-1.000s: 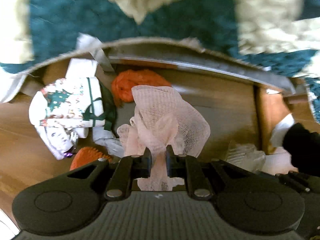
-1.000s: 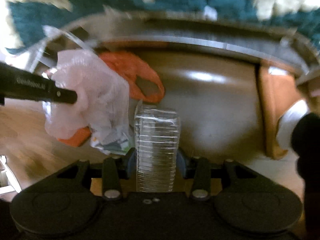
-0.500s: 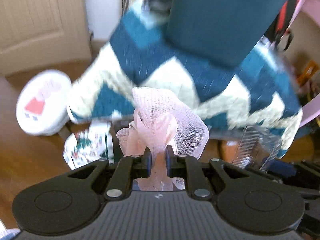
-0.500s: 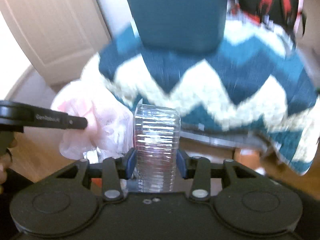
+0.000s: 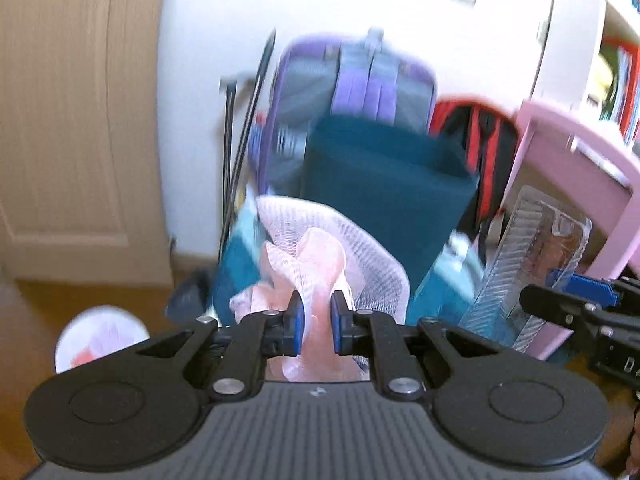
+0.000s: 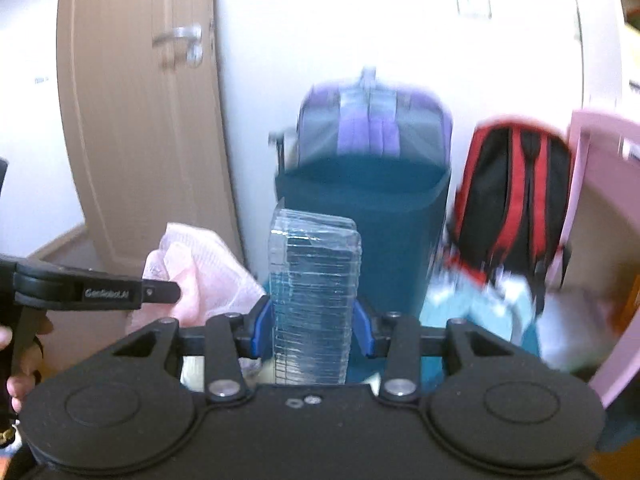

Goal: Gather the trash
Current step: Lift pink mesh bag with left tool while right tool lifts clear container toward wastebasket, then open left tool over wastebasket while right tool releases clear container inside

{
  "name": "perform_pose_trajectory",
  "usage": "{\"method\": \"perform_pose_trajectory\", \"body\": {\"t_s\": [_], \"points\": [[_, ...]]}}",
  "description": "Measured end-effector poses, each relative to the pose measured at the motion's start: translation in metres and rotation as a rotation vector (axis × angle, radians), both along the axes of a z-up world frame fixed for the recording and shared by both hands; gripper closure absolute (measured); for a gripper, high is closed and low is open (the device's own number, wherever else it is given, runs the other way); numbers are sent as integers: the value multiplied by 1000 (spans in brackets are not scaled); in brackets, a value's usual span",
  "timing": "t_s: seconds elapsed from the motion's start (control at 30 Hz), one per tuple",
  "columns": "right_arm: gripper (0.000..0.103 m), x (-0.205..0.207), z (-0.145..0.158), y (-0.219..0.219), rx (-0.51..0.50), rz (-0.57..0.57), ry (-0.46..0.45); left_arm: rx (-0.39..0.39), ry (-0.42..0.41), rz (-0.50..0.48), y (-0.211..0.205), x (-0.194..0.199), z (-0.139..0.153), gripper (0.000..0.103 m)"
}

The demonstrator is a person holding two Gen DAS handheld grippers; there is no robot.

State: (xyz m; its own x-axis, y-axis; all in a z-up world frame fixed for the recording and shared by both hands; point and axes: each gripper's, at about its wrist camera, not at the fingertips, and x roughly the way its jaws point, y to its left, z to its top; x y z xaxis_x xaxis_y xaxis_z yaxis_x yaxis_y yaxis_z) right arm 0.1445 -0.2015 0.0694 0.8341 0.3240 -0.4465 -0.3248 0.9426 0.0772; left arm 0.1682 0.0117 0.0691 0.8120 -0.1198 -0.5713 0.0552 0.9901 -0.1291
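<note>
Two pieces of trash were held at this moment, so the picking-up part of the task was judged done for them, while the dropping-off was judged not yet done. No bin or bag for the trash could be made out with certainty in either view; a tall dark teal container (image 6: pixel 384 216) stood ahead against the wall, in front of a purple suitcase (image 6: pixel 374 128), but whether it was meant as the receptacle could not be told. A ribbed clear plastic tray (image 6: pixel 314 300) was clamped upright between the blue pads of the right gripper (image 6: pixel 312 330), its lower end cut off behind the gripper body. A wad of pink mesh netting (image 5: pixel 320 248) was pinched by the left gripper (image 5: pixel 317 322), whose fingers (image 5: pixel 295 322) were pressed nearly together on a twisted neck of it, the rest billowing above. Both views were smeared by motion blur, so the backpack (image 6: pixel 516 200) and the light heap beneath it were hard to read. A small round white object (image 5: pixel 100 338) on the wooden floor was too blurred to identify.
</note>
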Motion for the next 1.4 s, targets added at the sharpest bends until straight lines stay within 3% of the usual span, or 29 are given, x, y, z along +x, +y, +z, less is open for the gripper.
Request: {"method": "perform_pose_trajectory", "body": {"t_s": [0.33,0.5,0.8,1.0,1.2,1.4], "points": [[61,63,101,-13,61,-57,-185,60,-202,-45,-22,51,112,90],[61,104,113,-16,52,-97,-202,97,-207,-54,-33,94,128,90],[61,186,68,-29,39,-126,-110,133,-108,-64,-57,184,89,90],[61,210,31,-22,-3,-105,-36,153,-17,-83,-68,229,46,90],[61,227,0,-18,-37,-79,43,139,113,-131,-76,254,3,90],[58,235,-13,-18,-39,-83,101,103,183,-139,-74,263,-20,89]]}}
